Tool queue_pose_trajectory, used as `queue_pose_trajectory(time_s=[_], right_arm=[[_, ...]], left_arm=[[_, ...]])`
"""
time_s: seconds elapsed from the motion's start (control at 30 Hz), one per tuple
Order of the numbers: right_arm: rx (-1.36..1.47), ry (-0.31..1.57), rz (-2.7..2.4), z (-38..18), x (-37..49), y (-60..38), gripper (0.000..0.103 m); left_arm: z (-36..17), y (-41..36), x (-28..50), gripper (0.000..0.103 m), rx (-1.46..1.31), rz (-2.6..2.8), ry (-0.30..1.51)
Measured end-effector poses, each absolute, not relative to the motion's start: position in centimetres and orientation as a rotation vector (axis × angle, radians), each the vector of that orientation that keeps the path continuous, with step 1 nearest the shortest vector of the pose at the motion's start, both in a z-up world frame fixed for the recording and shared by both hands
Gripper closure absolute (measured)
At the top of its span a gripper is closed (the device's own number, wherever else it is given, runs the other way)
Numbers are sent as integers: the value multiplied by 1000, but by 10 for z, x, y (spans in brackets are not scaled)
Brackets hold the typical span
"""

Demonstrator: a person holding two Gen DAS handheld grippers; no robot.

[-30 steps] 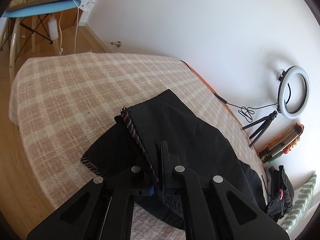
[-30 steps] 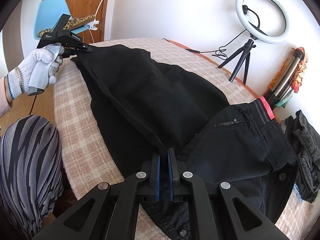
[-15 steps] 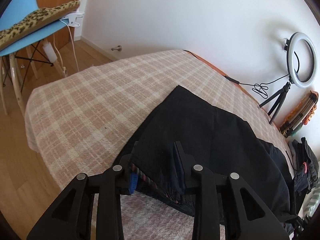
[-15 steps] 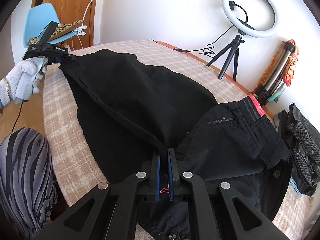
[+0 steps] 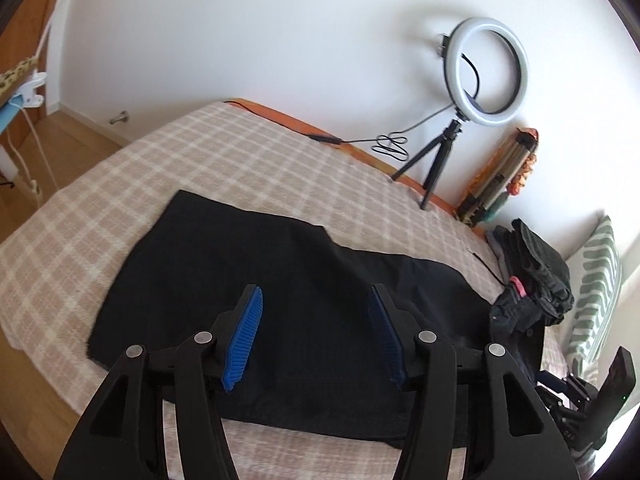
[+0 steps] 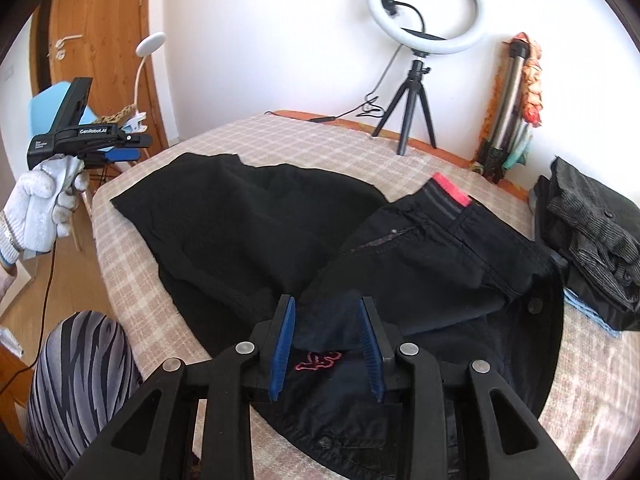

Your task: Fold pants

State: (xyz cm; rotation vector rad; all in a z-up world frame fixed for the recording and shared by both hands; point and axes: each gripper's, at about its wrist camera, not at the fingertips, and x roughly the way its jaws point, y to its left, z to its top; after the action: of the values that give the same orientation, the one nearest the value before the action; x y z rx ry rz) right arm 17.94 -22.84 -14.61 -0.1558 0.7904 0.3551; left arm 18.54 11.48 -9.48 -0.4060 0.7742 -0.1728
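Lying folded over on the plaid-covered bed, the black pants show one pink-edged waistband and one small pink emblem near the front; their nearest edge is cut off behind the right hand-held gripper. That gripper's blue pads are parting above the cloth, with nothing pinched between them. The left hand-held gripper also hangs over the leg end, its jaws widening and empty; from the right wrist it appears in a white-gloved hand, clear of the fabric. One pile of dark clothes sits at the bed's far corner, partly cropped. One ring light stands by the wall.
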Motion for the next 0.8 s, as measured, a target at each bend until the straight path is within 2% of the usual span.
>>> queue_pose_trajectory(time_s=[0.13, 0.33, 0.37, 0.47, 0.8], right_arm=[[-74, 799, 243, -141, 181, -269, 68], [10, 826, 95, -145, 175, -324, 56], [24, 830, 71, -147, 175, -332, 51], [56, 848, -6, -153, 174, -359, 44], [245, 965, -32, -187, 177, -413, 44]], left_arm=[[-92, 52, 212, 45, -376, -344, 845], [-93, -33, 233, 44, -272, -499, 944], [-94, -44, 235, 44, -261, -519, 957], [-94, -75, 240, 37, -218, -567, 985], [-130, -126, 268, 37, -160, -568, 1102]])
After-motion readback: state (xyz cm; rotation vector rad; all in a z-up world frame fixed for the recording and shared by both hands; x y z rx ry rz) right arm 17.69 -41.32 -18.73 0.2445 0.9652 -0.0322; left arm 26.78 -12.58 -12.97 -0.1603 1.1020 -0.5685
